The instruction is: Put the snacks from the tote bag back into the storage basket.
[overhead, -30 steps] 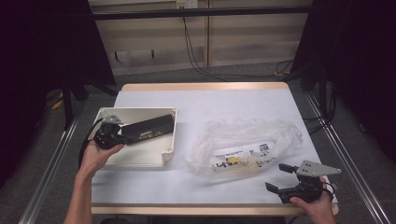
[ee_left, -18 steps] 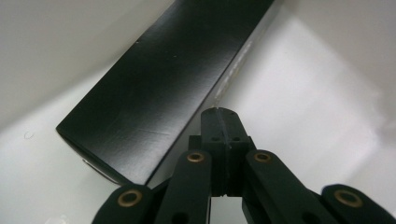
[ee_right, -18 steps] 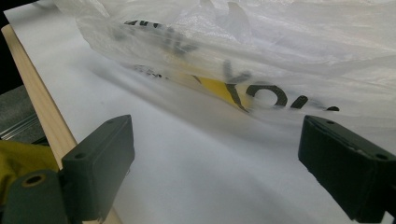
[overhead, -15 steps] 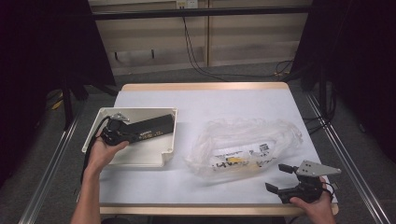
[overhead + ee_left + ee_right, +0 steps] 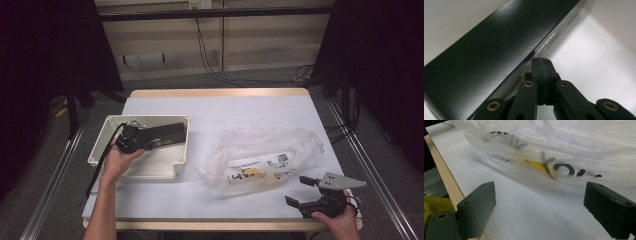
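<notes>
A long black box (image 5: 164, 135) lies slanted in a white tray (image 5: 150, 165) at the table's left. My left gripper (image 5: 135, 142) is down in the tray at the box's left end. In the left gripper view its jaws (image 5: 541, 65) are shut flat against each other with nothing visible between them. The black box (image 5: 489, 52) runs close along their left side, and I cannot tell whether they touch it. My right gripper (image 5: 295, 190) rests near the front right edge, open (image 5: 539, 205) and pointing at a crumpled clear plastic bag (image 5: 265, 155) with black and yellow print (image 5: 541, 167).
White paper covers the table (image 5: 235, 110), and a wooden edge (image 5: 446, 182) runs along the front. The tray's white floor and wall (image 5: 599, 50) lie to the right of the left jaws. Metal rails flank the table, and cables hang behind it.
My left hand and gripper have shifted a little to the right and lower in the tray, toward the box. The right gripper and the bag have not moved.
</notes>
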The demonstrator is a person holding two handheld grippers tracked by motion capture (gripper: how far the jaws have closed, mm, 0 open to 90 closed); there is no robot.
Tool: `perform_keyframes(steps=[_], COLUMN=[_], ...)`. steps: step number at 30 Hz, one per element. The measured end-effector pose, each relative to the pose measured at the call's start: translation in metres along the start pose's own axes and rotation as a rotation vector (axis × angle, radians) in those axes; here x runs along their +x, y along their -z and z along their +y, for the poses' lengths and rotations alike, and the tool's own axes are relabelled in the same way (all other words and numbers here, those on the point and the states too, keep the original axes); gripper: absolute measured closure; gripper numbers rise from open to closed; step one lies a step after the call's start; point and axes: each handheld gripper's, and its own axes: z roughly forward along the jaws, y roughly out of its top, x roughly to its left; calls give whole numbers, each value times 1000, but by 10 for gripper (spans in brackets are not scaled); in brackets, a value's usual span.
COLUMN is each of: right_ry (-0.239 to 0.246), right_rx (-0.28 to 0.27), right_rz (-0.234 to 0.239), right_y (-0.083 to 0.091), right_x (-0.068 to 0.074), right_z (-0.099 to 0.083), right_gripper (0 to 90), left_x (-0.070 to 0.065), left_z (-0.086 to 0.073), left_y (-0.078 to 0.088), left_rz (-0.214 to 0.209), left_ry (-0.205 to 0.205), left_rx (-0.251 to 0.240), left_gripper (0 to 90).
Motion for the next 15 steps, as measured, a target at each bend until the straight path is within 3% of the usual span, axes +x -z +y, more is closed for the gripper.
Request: perform_keyframes(steps=[8, 14, 15], right_ry=[15, 18, 20], right_rx=[9, 6, 7], right_rz=[12, 11, 11], right_y=[-5, -4, -5], right_x=[2, 3, 3], right_z=[3, 3, 4], right_gripper=[101, 101, 101], left_x=[6, 7, 8], left_z=[4, 7, 8], left_y=[-3, -3, -5], left_rz=[-1, 7, 8], left_ry=[43, 21, 41], left_rx=[-21, -10, -25], left_gripper=[900, 900, 900])
